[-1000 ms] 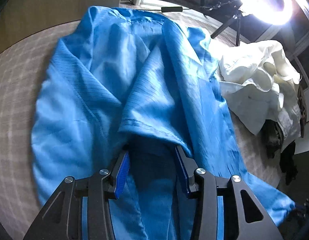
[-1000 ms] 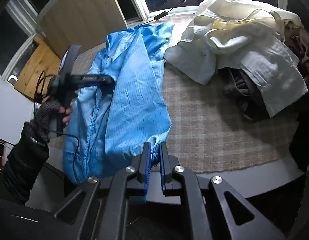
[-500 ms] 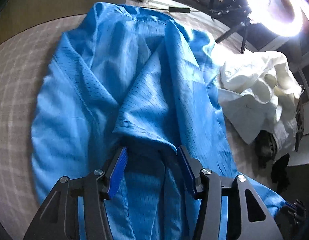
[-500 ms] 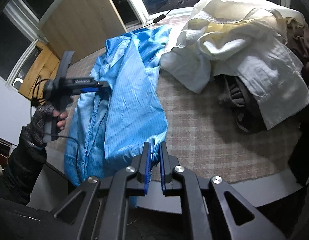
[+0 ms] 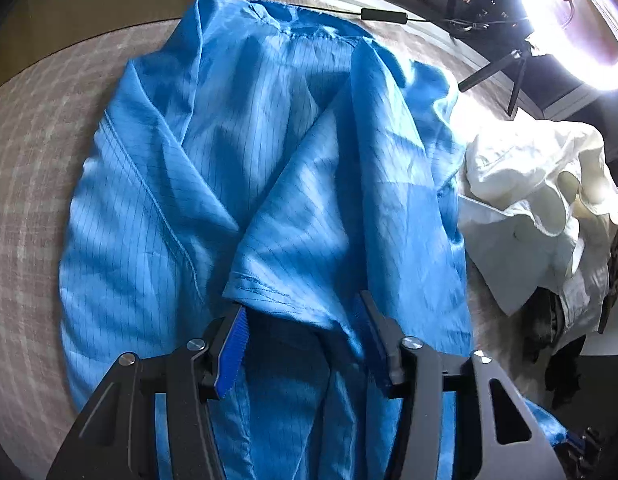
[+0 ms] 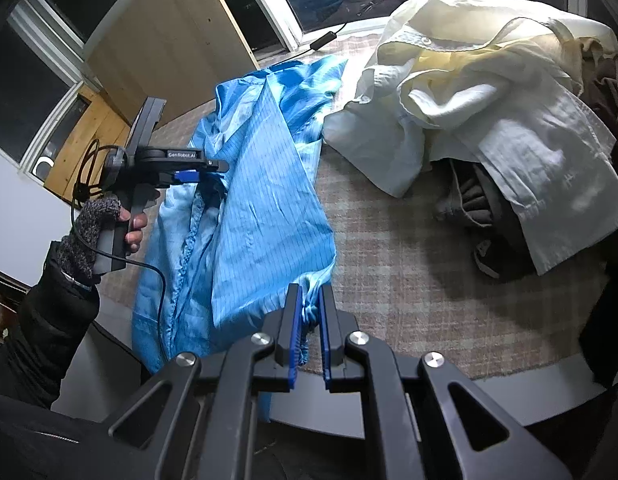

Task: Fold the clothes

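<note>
**A:** Where is the garment, and how does it lie?

**B:** A blue garment with thin dark stripes is spread on a round worktop covered in a pale checked cloth. Its long axis runs from the near edge, where some cloth hangs over, to the far side, where the collar end lies. A folded flap with a stitched hem crosses its middle.

**A:** What are the two grippers doing?

**B:** The right gripper is at the near edge, its fingers pressed together on a bunched corner of the blue cloth. The left gripper hangs steeply above the garment's middle. Its fingers are partly apart and closing. The hem of the flap lies just ahead of them and between their tips, but I cannot see the pads pressing it.

**A:** So which hand is nearer that hem?

**B:** The left one, clearly. From the right wrist view, the person's gloved left hand holds its gripper over the garment's left half, farther up than the right gripper. I judge the next fold depends on catching that hem.

**A:** Anything else close by?

**B:** A heap of cream clothes lies right of the garment, touching its far end, with dark clothes beneath.
</note>
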A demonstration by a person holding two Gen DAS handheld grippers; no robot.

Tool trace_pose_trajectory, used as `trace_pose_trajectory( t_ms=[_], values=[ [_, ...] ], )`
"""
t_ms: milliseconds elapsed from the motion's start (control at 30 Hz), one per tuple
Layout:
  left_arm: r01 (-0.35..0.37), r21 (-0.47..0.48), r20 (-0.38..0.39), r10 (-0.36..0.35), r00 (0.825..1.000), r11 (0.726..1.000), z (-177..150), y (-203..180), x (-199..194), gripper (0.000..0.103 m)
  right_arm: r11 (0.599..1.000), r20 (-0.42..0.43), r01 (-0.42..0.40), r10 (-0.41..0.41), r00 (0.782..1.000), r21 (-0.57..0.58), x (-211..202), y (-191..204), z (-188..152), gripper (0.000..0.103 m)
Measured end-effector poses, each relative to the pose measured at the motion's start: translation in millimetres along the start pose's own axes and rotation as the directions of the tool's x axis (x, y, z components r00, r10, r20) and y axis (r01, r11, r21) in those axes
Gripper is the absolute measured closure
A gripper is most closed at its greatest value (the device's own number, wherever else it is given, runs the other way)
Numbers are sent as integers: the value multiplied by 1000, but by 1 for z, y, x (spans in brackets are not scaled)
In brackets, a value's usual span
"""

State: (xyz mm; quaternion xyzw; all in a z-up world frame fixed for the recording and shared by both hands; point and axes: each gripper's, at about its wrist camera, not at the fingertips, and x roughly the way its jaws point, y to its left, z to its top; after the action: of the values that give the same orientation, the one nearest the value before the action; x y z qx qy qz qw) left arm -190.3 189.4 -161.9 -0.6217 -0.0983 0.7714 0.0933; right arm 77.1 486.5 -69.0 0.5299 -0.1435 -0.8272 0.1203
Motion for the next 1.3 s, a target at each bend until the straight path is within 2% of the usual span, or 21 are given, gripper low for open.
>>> trace_pose_trajectory(
  t_ms=[33,67,133,233,400,500,667,767,833,933,1033,1100,1167,1233,1300],
  values=[
    [2,0,-2,-2,1000,1000,1,-1,1,65,1000,-3,-1,1,1000,-1,1,0,0,95],
    [5,5,-8,-5,1000,1000,1,-2,3,81,1000,-5,-3,3,1000,-2,1,0,0,94],
    [15,3,-17,-15,1000,1000,0,-3,3,96,1000,-7,-9,9,1000,2,2,0,0,95],
    [35,-3,-11,-35,999,999,-2,3,-6,100,999,-1,-32,32,999,23,0,0,1,95],
    [64,26,16,-64,998,998,9,24,-33,101,994,53,-48,43,998,94,-10,8,0,95],
    [71,64,31,-73,997,995,21,34,-42,101,992,90,-23,12,996,123,-17,25,-9,95],
    [122,145,18,-125,992,982,44,48,-45,101,977,141,82,-110,984,195,-28,58,-27,95],
    [133,207,3,-137,991,969,49,51,-47,101,962,152,146,-184,971,231,-33,82,-41,95],
    [169,217,-8,-171,985,961,55,54,-49,101,954,173,171,-217,961,247,-41,96,-45,95],
    [200,224,-4,-205,979,954,65,60,-58,101,937,249,130,-216,944,324,-66,98,-39,95],
    [223,232,-10,-227,974,947,73,62,-60,101,910,328,14,-164,930,414,-90,94,-33,95],
    [233,236,-14,-237,972,943,78,63,-57,101,892,357,-8,-172,918,451,-98,98,-36,95],
    [236,238,-16,-239,971,942,81,65,-53,101,863,337,-29,-166,927,505,-86,97,-47,95],
    [225,243,-28,-225,974,943,82,69,-44,98,815,268,-44,-139,953,578,-56,86,-65,95],
    [199,263,-57,-190,980,944,78,70,-32,82,775,177,-10,-131,975,631,-20,73,-84,95]
  ],
)
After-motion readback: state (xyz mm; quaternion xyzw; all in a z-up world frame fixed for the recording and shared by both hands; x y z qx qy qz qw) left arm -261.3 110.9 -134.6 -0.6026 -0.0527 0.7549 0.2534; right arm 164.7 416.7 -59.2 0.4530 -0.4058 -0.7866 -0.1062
